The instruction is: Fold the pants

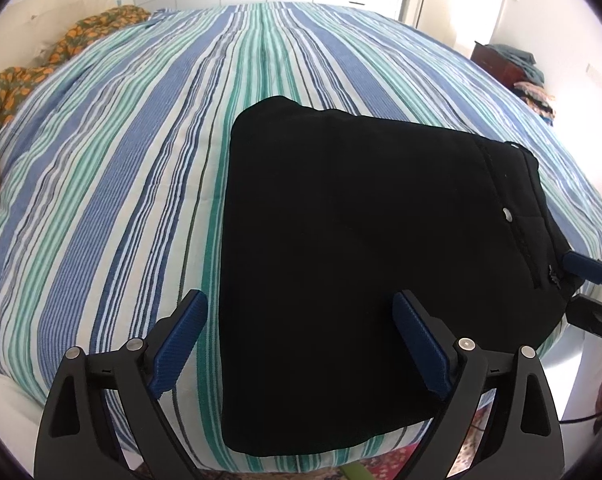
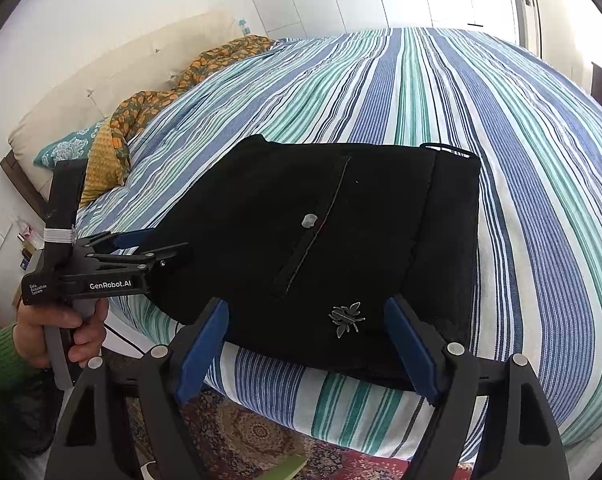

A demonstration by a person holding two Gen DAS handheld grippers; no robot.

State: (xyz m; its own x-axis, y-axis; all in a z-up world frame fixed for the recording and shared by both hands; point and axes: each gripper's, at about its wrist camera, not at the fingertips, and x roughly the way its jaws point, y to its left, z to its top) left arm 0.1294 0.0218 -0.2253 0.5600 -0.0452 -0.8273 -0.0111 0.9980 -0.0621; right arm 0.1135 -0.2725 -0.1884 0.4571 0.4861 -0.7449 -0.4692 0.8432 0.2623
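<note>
both grippers, left [image 1: 299,344] and right [image 2: 305,346], hang released near the pants [image 1: 365,248], which already lie folded compact on the bed [image 1: 121,168].

Black pants [image 1: 341,248], folded into a compact, roughly square stack. Lies flat at the near edge of the striped bed [image 1: 121,200], lower edge reaching the mattress edge. Waistband [image 2: 449,240] along the right side as seen by the right wrist camera, with a belt loop [image 2: 445,148] showing at its far end. Back pocket slit [image 2: 317,232] running diagonally across the upper face, with a pale button [image 2: 310,221] just beside it. Small silver bee-shaped emblem [image 2: 347,318] near the closest edge. Fabric dark, matte, fold edges rounded.
</note>
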